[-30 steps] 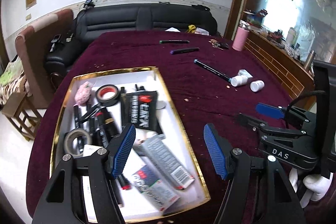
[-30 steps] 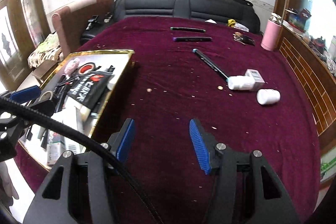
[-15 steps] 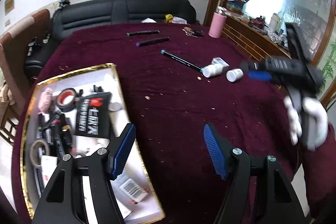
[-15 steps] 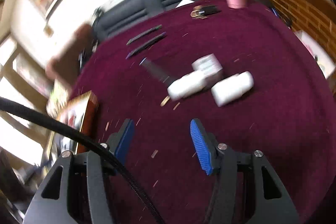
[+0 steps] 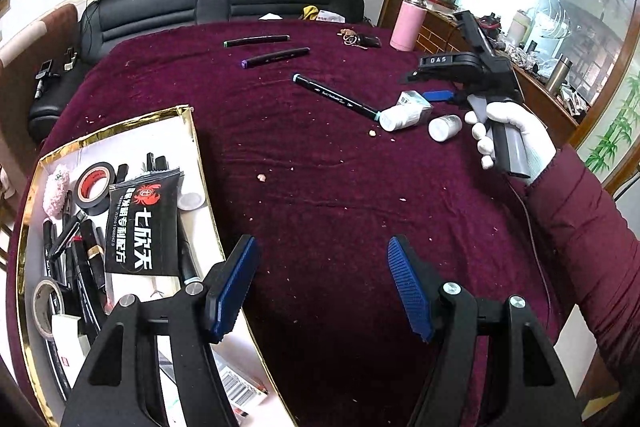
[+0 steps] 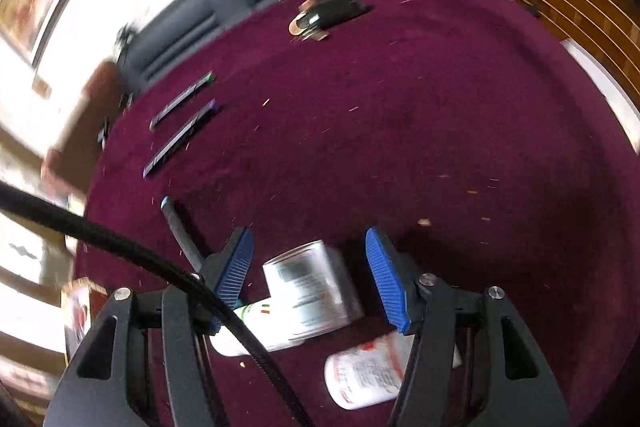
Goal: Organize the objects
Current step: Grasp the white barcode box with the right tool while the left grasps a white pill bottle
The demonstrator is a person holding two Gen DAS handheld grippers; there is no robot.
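Objects to organize sit partly in a gold-rimmed tray [image 5: 188,147] at the table's left edge, partly loose on the maroon cloth [image 5: 320,187]. Tray holds tape rolls [image 5: 94,187], a black packet w/ red crab logo [image 5: 140,227], pens, a pink puff, boxed items near the front. Left gripper [image 5: 320,283] hangs over bare cloth just right of the tray's rim, jaws apart, nothing between the pads. Toward the far edge, center: green-capped marker [image 5: 256,41] & purple-capped marker [image 5: 276,57], side by side. Nearer, a teal-capped marker [image 5: 336,97] lies diagonal, its near end touching a white bottle [image 5: 396,118] that leans against a small silver box [image 5: 414,103]; 2nd white bottle [image 5: 444,126] just beside. Right gripper [image 6: 308,267], in a white-gloved hand [image 5: 508,123], is over that cluster, jaws have just been opening, box between the pads but not pinched; wrist view is blurred. Keys w/ black fob [image 5: 360,39] & pink flask [image 5: 408,27] at the far right corner
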